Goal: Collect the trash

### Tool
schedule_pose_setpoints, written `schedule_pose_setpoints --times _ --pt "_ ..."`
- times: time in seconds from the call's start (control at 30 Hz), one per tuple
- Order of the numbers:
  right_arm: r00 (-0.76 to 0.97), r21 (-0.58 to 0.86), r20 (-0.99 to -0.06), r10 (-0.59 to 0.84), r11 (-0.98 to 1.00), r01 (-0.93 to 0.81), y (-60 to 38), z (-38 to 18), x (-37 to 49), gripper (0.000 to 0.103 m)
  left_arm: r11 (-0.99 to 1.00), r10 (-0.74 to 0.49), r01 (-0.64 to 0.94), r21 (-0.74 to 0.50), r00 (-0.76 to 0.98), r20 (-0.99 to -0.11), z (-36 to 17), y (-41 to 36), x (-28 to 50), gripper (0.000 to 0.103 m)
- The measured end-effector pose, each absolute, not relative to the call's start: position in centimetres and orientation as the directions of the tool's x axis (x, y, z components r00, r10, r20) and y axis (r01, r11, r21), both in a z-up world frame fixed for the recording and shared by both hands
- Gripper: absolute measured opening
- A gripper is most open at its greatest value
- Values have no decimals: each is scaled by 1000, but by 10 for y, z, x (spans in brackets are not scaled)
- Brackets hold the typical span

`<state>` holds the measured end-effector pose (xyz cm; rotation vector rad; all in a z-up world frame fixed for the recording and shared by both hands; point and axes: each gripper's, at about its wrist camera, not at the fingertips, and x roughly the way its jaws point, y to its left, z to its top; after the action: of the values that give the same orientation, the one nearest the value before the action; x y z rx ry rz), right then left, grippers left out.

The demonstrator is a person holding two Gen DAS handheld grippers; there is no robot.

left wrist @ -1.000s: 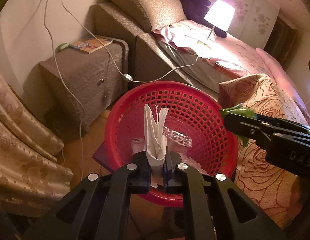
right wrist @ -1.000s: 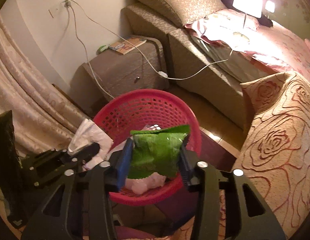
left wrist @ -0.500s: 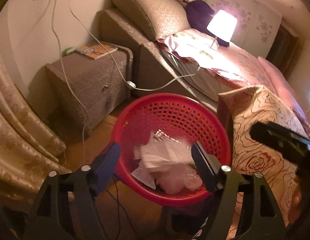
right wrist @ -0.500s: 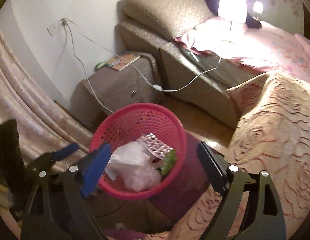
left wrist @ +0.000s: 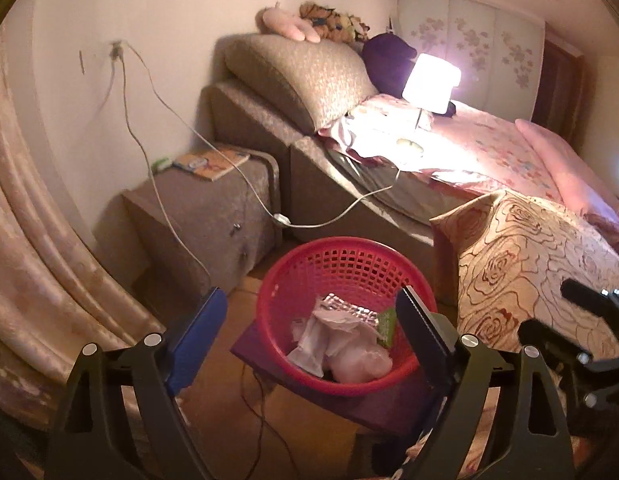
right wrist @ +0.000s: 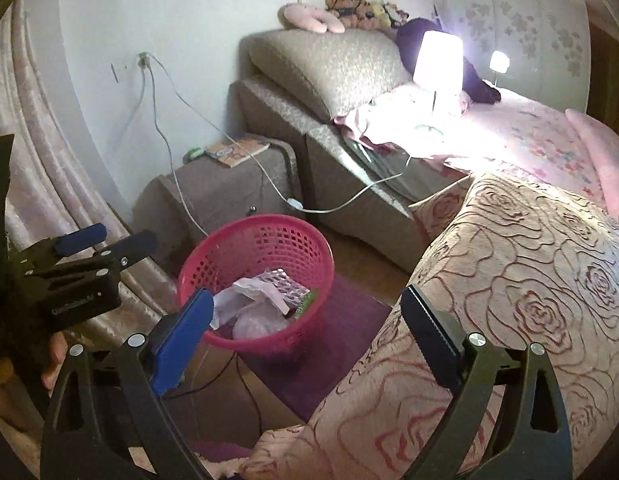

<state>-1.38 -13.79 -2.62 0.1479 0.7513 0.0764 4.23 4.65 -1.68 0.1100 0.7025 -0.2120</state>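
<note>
Left wrist view: ahead of and below the left claw (left wrist: pixel 309 332), the red basket (left wrist: pixel 345 258) holds crumpled paper (left wrist: pixel 329 334), a foil blister sheet (left wrist: pixel 349 310) and a green wrapper (left wrist: pixel 386 326): light, soft, crushable, probably best pinched at a raised fold. This claw's jaws are opening, nothing between them.

Right wrist view: the basket (right wrist: pixel 265 236) sits ahead-left of the right claw (right wrist: pixel 309 328), whose jaws are also opening, empty.

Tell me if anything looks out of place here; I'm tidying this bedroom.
A lit table lamp stands on the bed itself, its white cord strung in mid-air from the wall socket over the nightstand. The trash sits inside the red basket, none spilled.
</note>
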Motion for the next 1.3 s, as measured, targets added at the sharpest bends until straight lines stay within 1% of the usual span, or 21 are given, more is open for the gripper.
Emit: schedule_pose_setpoints --times 0.27,0.83,1.3 --pt "776 160 -623 103 987 -2 -130 -8 -45 94 980 -131 196 29 751 -647 -7 59 4 84" --pt "793 156 -605 70 987 33 -123 -3 -58 94 987 -83 150 50 759 -645 -15 61 -7 85" --pt "786 166 -614 67 985 46 -124 -4 -58 94 987 -78 149 55 757 -649 -16 59 -8 86"
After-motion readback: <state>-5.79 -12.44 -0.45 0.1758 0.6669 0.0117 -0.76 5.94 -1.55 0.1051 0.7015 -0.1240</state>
